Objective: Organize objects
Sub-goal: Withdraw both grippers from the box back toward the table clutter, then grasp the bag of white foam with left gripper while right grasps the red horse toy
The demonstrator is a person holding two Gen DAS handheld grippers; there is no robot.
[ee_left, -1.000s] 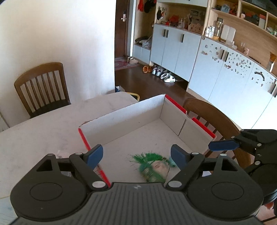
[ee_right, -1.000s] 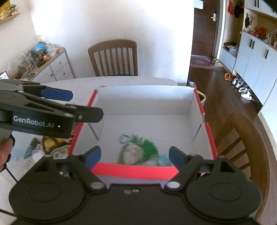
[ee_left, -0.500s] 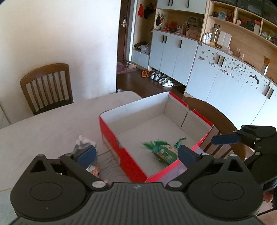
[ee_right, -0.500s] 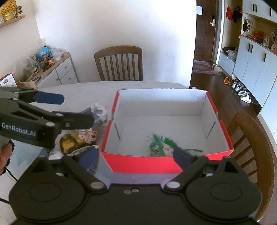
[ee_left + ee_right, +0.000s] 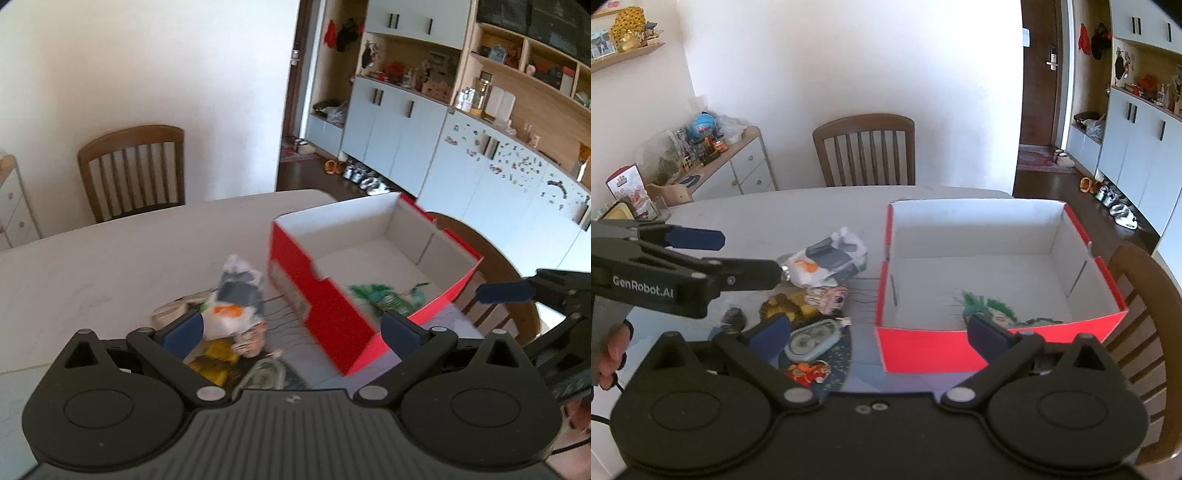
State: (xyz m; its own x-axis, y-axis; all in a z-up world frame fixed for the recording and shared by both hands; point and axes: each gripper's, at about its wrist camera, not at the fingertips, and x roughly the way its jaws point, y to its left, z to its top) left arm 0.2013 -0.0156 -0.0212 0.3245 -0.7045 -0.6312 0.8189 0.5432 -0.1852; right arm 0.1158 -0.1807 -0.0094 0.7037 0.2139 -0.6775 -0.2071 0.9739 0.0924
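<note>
Red cardboard is walling the open box (image 5: 325, 306) sitting on the pale table (image 5: 110, 258) in the left wrist view, with a green-haired toy (image 5: 384, 297) lying inside near its front corner. The left gripper (image 5: 291, 328) is hanging over a blurred pile of toys (image 5: 232, 314) just left of the box, its jaws spread wide with nothing gripped. The right gripper (image 5: 506, 291) is showing at the right edge.

In the right wrist view, the right gripper (image 5: 879, 328) is standing wide apart too, having just been opening, nothing pressed between its pads. The box (image 5: 923, 350) is lying ahead, the toy (image 5: 990, 312) resting in its near part.
</note>
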